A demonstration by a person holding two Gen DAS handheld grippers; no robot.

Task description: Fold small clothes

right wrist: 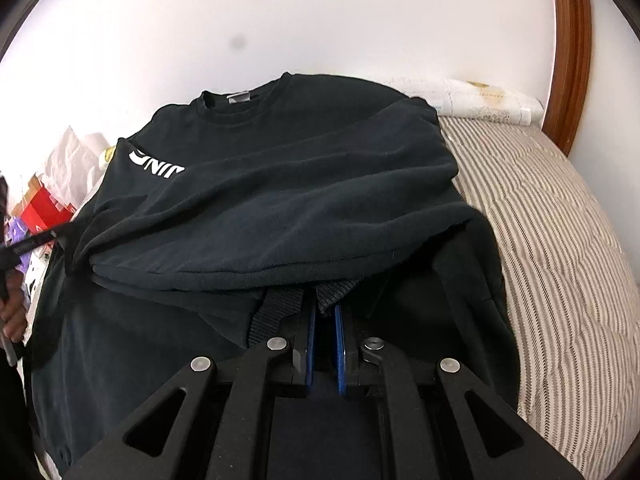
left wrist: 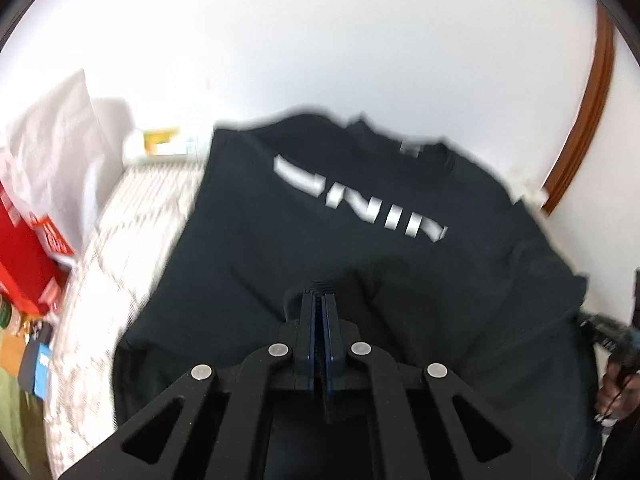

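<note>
left gripper [left wrist: 319,300]: fingers pinched on shirt [left wrist: 320,208] hem, lower centre.
right gripper [right wrist: 324,312]: fingers clamp shirt fabric.
risk: thin pinch slips, fold sags on bed [right wrist: 560,240].

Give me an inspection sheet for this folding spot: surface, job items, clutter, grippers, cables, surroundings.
Surface: bed with striped beige cover, bare to one side of the shirt.
Job's things: black cotton T-shirt with white lettering, spread collar away from the cameras, one side already folded over the body.
Clutter: red cardboard box and crumpled white paper at one edge; rolled white lace cloth by the wall.
Grippers: left gripper shut, black fabric at its tips, view blurred; right gripper shut on a fold of the shirt.
Cables: nothing seen.
Surroundings: white wall, curved brown wooden frame.
</note>
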